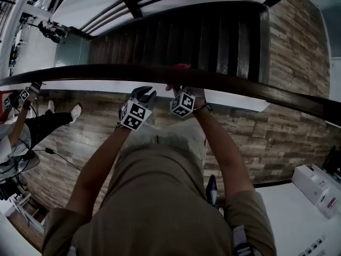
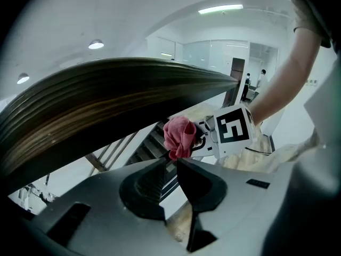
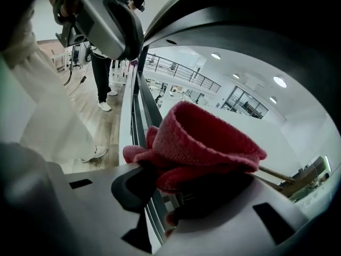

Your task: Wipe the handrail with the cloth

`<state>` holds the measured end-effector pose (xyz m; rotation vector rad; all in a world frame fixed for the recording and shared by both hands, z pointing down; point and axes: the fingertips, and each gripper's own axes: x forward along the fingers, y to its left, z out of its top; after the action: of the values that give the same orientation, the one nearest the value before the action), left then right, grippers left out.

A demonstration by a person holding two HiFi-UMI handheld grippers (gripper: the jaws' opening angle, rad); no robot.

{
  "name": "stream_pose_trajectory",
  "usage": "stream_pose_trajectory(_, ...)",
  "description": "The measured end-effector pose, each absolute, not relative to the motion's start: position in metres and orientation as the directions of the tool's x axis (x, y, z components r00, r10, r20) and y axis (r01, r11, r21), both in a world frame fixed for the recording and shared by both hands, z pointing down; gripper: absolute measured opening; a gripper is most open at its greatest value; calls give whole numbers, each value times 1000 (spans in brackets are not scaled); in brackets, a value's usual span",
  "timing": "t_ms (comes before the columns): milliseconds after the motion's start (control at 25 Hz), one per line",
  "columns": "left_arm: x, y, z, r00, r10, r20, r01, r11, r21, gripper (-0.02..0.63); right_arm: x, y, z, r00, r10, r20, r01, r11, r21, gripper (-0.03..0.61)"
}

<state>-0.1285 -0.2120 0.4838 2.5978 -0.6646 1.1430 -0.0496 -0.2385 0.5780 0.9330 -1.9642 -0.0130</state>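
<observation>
a: start at the right gripper [image 3: 160,181]. what are its jaws doing?
b: they're clamped on the red cloth [image 3: 205,143]. a bunched fold is pinched between them and the rest bulges up and out past the tips. that puts a soft pad ahead of the jaws, so cloth meets the wood, not hard plastic.
a: what lies beyond that pad?
b: the dark handrail [image 1: 250,87]. in the head view the cloth [image 1: 181,66] peeks out just past the handrail's far edge, straight ahead of the jaws. i judge it's laid against the wood, though the handrail itself hides the contact.
a: and the left gripper [image 2: 171,162]?
b: its jaws stand a little apart with nothing between them, and the stairs [image 1: 176,36] show through the gap. the handrail [image 2: 80,111] runs above and ahead of them. the cloth sits just beyond their tips, slightly to the right, in the other gripper.
a: why keep an empty gripper so close?
b: my guess is that the 2 hands are kept side by side at the handrail, the left one near the wood but apart from it, ready to steady the cloth or take it over.
a: how far along is the wipe?
b: i can't tell. the handrail stretches well away to both sides of the jaws, and nothing on it marks wiped from unwiped.
</observation>
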Motion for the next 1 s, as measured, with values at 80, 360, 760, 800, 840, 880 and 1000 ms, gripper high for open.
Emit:
stream_pose_trajectory(80,-112,-207,487,583,-313,750,-478,-878,5,75,-31,-233,577,-271,-621,735,-596,708,378,98)
stream_pose_trajectory(360,-36,-185,488,501,-373,781,-533,-844,-61,75,45,-213,575,-299,-597,745,-556,743,373,98)
stream_pose_trajectory(760,68,-129,484,496,-355,792,-572,-820,-9,75,138,-178,576,-259,-556,790,-577,745,336,100)
stream_pose_trajectory(800,72,-125,481,507,-346,790,-564,-826,0,75,142,-176,575,-251,-552,795,-580,743,334,98)
stream_pose_trajectory(840,75,-120,478,517,-337,787,-556,-831,9,75,146,-173,575,-244,-550,799,-583,741,333,98)
stream_pose_trajectory(880,78,-117,477,524,-329,785,-547,-837,15,75,150,-170,575,-237,-550,801,-588,737,332,98)
stream_pose_trajectory(1000,87,-113,478,538,-304,786,-508,-861,15,75,164,-163,575,-217,-561,799,-616,714,334,98)
